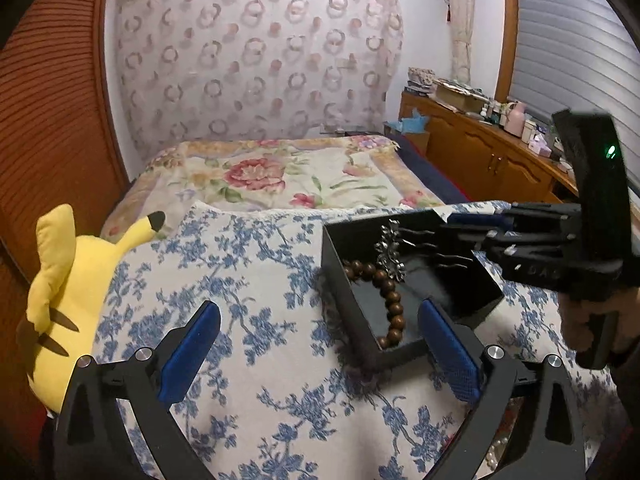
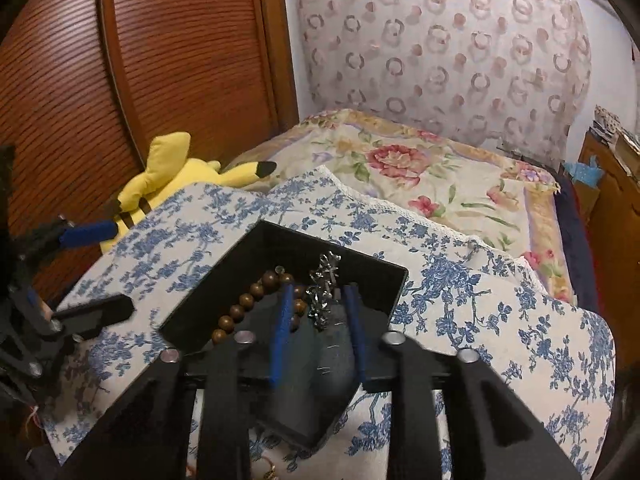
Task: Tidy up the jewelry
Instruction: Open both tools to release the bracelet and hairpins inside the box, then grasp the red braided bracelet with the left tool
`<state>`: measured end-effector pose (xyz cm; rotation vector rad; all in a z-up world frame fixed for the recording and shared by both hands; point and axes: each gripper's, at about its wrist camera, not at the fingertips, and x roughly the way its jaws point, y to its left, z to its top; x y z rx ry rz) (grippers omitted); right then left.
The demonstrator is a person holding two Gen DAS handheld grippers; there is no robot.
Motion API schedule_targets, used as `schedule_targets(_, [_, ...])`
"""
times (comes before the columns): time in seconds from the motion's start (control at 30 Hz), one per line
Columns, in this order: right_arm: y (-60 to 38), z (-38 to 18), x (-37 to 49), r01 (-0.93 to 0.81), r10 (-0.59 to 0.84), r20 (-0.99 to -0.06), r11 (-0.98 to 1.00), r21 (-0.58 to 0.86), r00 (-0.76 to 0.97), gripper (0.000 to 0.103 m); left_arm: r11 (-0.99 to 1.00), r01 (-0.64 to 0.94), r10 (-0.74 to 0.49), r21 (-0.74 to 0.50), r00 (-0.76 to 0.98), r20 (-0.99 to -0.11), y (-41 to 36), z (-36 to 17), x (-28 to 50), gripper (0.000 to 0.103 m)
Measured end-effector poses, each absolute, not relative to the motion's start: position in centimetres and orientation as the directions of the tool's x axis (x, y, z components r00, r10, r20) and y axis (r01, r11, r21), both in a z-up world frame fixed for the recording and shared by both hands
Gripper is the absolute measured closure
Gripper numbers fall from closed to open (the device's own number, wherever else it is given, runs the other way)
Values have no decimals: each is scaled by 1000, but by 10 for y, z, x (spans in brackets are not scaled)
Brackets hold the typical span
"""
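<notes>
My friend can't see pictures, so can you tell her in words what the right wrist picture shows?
An open black box sits on a blue-flowered white cloth, holding a brown wooden bead bracelet and a silver chain piece. The right gripper reaches into it, its jaws slightly apart around the silver piece. A yellow plush toy lies behind.

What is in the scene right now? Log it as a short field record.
surface: blue floral cloth
container: open black box
contents: wooden bead bracelet, silver chain piece
left gripper: open, empty, at the box's near corner
right gripper: part open over the box, silver piece between the fingers
beside: yellow plush toy
</notes>
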<state>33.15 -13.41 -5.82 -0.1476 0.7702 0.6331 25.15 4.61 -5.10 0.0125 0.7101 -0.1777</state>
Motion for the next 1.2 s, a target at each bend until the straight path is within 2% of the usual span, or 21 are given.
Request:
schedule_targets(0.3, [-169, -45, 285, -560, 454, -686, 824, 81, 568, 72, 972, 229, -205, -57, 702, -682, 28, -67, 229, 8])
schedule_targets(0.57, [-196, -75, 235, -530, 419, -748, 841, 108, 514, 72, 959, 265, -250, -98, 633, -733, 19, -88, 206, 8])
schedule_targets(0.63, [-198, -81, 227, -522, 420, -754, 844, 120, 505, 72, 955, 278, -262, -106, 619, -740, 15, -93, 200, 12])
schedule_targets(0.83, [-203, -90, 211, -505, 412, -764, 853, 132, 496, 72, 935, 326, -313, -142, 566, -762, 0, -102, 191, 35])
schedule_targets(0.9, [-203, -92, 207, -504, 410, -766, 854, 131, 495, 72, 927, 343, -329, -152, 550, -768, -5, -104, 189, 45])
schedule_targets(1.13, [-210, -95, 198, -487, 406, -769, 862, 142, 494, 72, 910, 390, -343, -143, 513, -787, -25, -109, 190, 72])
schedule_targets(1.2, [-212, -95, 197, -483, 404, -768, 864, 142, 497, 72, 907, 394, -345, -146, 500, -795, -27, -113, 192, 84])
